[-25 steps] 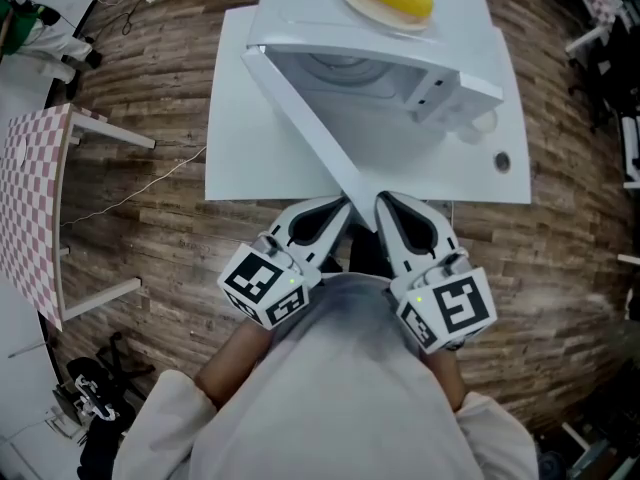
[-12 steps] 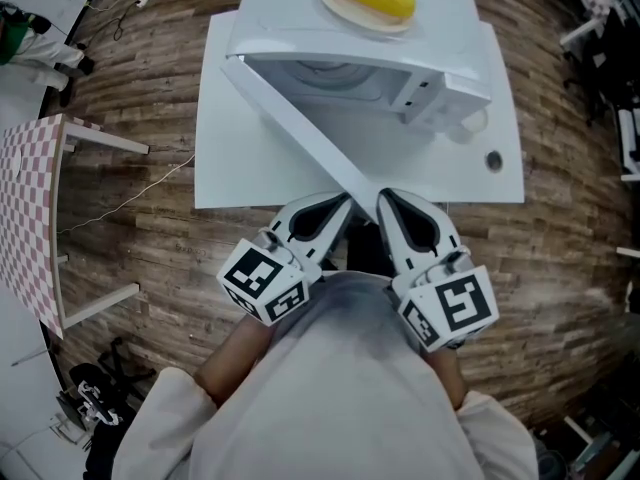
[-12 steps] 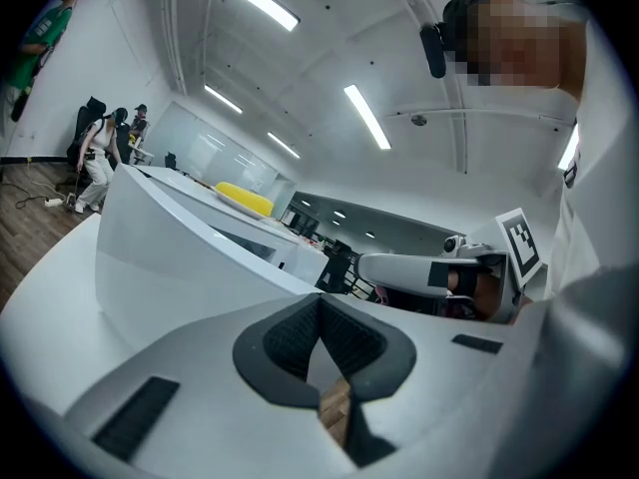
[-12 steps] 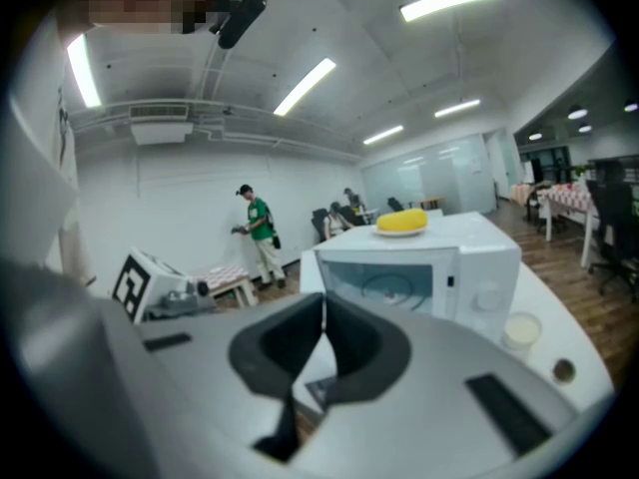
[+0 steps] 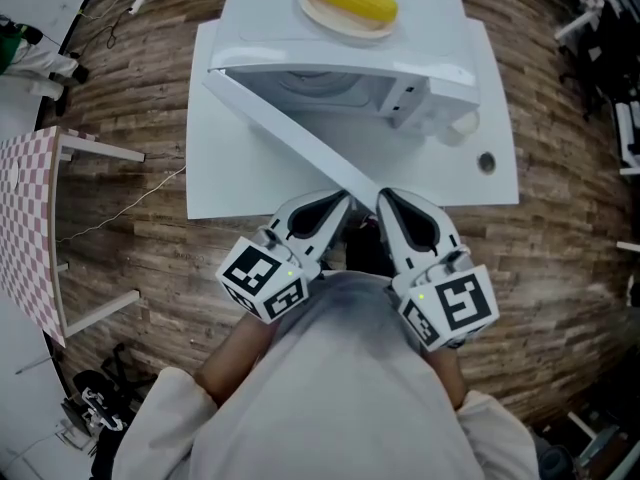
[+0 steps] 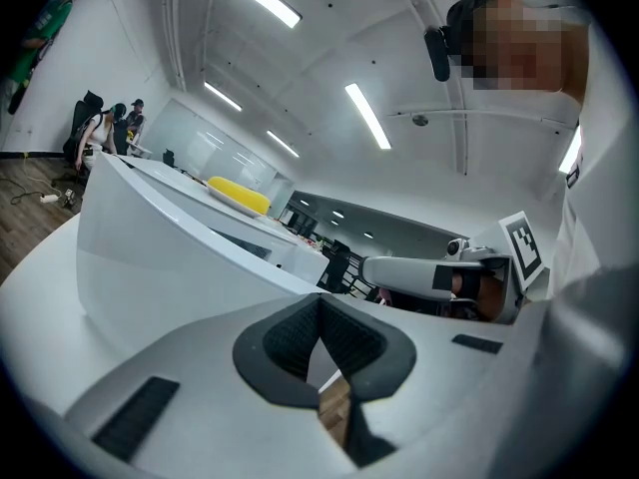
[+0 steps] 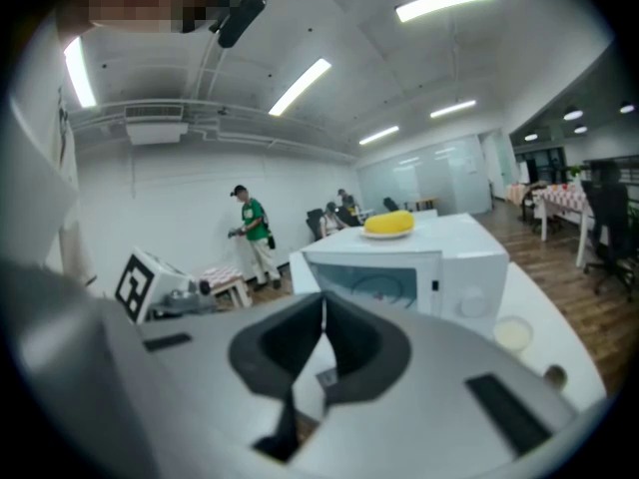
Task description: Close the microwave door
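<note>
A white microwave (image 5: pixel 340 53) stands on a white table (image 5: pixel 240 183) with its door (image 5: pixel 285 133) swung open toward me. The door's free edge ends just ahead of both grippers. My left gripper (image 5: pixel 340 204) sits at the door's near left side, shut on nothing. My right gripper (image 5: pixel 385 200) is just right of the door's end, also shut and empty. In the left gripper view the door (image 6: pixel 160 257) fills the left. The microwave's front (image 7: pixel 384 279) faces the right gripper view, beyond the shut right gripper (image 7: pixel 321 307).
A yellow corn cob (image 5: pixel 350 0) lies on a plate on the microwave's top. A small round dish (image 5: pixel 462 123) and a small dark object (image 5: pixel 486 162) sit on the table to the right. A checkered table (image 5: pixel 25 218) stands at left. People stand far behind.
The microwave and table have slid up and left in the head view. The door's opening looks slightly narrower. Both grippers keep their place at the door's free edge.
</note>
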Motion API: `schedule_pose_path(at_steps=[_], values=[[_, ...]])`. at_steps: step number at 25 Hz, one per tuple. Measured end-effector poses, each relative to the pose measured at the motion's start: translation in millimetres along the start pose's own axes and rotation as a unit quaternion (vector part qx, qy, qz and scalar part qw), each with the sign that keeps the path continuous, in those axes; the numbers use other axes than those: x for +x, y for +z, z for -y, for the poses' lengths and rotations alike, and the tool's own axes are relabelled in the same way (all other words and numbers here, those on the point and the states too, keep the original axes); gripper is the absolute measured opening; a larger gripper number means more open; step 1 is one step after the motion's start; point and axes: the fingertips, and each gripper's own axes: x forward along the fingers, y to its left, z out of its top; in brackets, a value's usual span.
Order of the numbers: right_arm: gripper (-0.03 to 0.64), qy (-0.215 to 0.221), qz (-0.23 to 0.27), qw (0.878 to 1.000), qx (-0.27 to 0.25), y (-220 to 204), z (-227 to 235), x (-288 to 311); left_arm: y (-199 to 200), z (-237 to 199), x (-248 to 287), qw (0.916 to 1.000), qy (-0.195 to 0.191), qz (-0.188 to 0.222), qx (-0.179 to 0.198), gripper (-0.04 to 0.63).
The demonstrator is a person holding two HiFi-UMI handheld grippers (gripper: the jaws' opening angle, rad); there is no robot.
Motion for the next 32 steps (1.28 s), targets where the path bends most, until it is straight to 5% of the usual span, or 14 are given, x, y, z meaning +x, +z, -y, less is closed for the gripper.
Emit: schedule_pose_path(at_steps=[32], values=[[0.023, -0.02, -0.006, 1.0, 0.009, 2, 66, -4, 6, -12, 68, 0.9999, 0.004, -0.008, -0.006, 0.018]])
